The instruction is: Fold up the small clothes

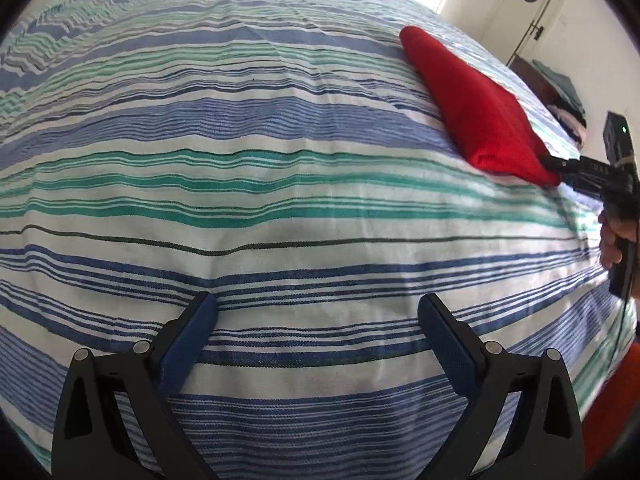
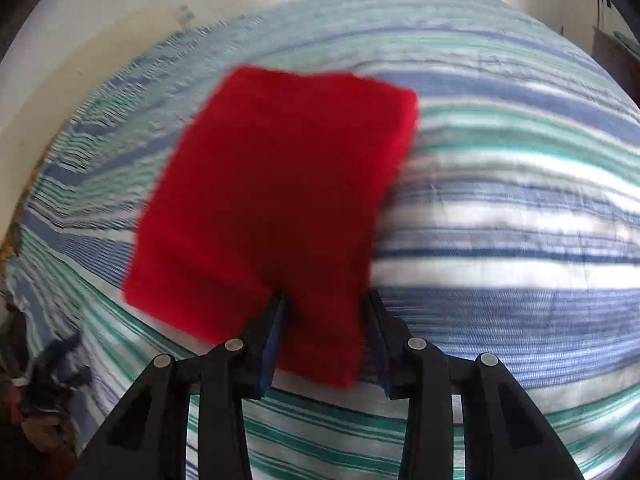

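- Folded red cloth (image 2: 272,200): on the striped bedspread (image 1: 240,200), its near corner clamped in my right gripper (image 2: 326,312).
- My left gripper (image 1: 318,312): fingers spread apart, nothing between them, above the bedspread.

No readable text, labels, brands or numbers in either view. Striped bedspread (image 1: 280,184) and red folded cloth (image 2: 272,200) carry no print. Right wrist view is motion-blurred, nothing legible there.
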`<action>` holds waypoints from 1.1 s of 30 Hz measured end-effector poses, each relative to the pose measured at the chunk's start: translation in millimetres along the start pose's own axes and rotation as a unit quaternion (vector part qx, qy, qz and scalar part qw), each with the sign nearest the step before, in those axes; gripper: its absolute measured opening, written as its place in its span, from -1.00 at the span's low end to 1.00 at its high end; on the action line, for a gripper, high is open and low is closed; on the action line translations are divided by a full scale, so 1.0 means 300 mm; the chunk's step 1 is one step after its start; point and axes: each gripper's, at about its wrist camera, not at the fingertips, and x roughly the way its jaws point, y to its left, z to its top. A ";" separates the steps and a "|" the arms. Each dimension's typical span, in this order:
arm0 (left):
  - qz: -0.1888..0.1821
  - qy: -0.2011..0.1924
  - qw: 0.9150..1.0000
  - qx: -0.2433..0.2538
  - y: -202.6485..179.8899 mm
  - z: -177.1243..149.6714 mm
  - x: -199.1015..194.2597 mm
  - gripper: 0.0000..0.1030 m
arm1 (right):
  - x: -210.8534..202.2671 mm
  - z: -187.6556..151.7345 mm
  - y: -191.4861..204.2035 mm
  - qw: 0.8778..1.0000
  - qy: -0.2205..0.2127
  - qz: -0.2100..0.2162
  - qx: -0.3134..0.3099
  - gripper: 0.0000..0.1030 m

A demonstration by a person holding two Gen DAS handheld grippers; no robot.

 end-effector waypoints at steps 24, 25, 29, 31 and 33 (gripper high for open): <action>-0.198 0.069 0.977 -0.033 -0.361 0.537 0.431 -0.44 | 0.270 0.381 -0.168 0.978 0.003 0.143 0.149 -0.65; -0.192 0.059 0.979 -0.025 -0.367 0.540 0.398 -0.44 | 0.241 0.392 -0.137 0.983 -0.014 0.130 0.129 -0.66; -0.176 0.007 0.984 0.003 -0.377 0.565 0.241 -0.44 | 0.104 0.422 -0.017 0.989 -0.067 0.118 0.064 -0.67; -0.181 -0.011 0.983 0.004 -0.366 0.583 0.169 -0.44 | 0.045 0.439 0.040 0.988 -0.089 0.123 0.041 -0.67; -0.183 -0.028 0.983 0.009 -0.349 0.592 0.097 -0.44 | -0.008 0.453 0.093 0.985 -0.108 0.133 0.030 -0.67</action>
